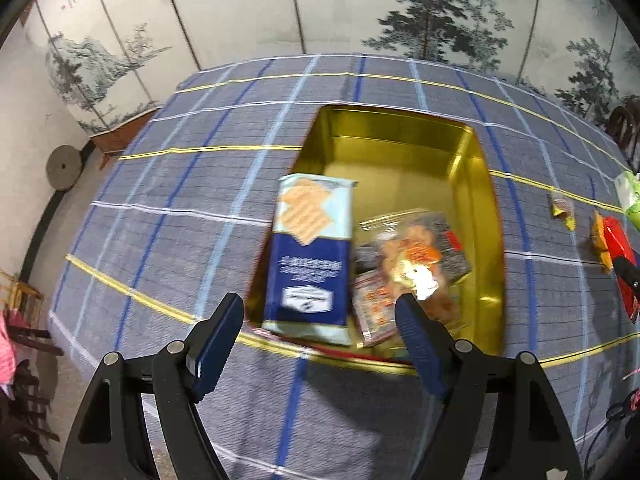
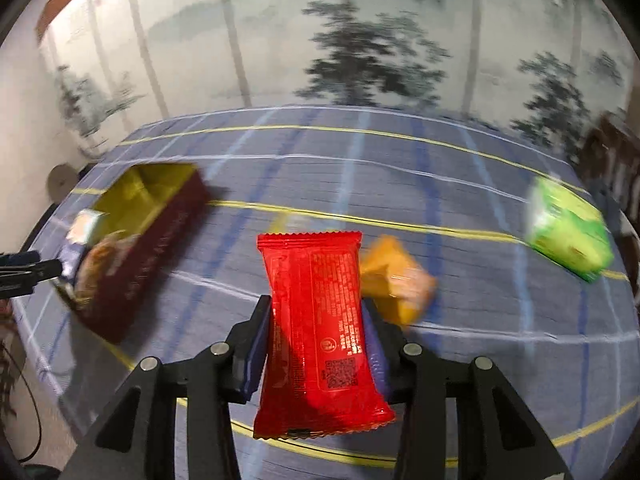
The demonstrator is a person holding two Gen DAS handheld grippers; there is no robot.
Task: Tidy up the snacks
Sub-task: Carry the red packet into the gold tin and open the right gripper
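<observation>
A gold-lined tin [image 1: 400, 136] with dark red outer walls sits on the checked tablecloth. Inside it a blue cracker box [image 1: 310, 248] leans against the left wall, beside several clear snack packets [image 1: 412, 256]. My left gripper [image 1: 320, 312] hangs open just above the tin's near end, nothing between its fingers. My right gripper [image 2: 316, 316] is shut on a red snack packet [image 2: 320, 332], lifted off the cloth. The tin [image 2: 160, 248] lies to its left, blurred. The red packet [image 1: 618, 248] also shows at the right edge of the left wrist view.
On the cloth lie an orange packet [image 2: 396, 280] just behind the red one, a green box [image 2: 568, 232] at the far right and a small yellow packet [image 1: 562, 210]. A painted folding screen [image 1: 320, 4] stands behind the table. The left gripper's tip [image 2: 28, 268] shows near the tin.
</observation>
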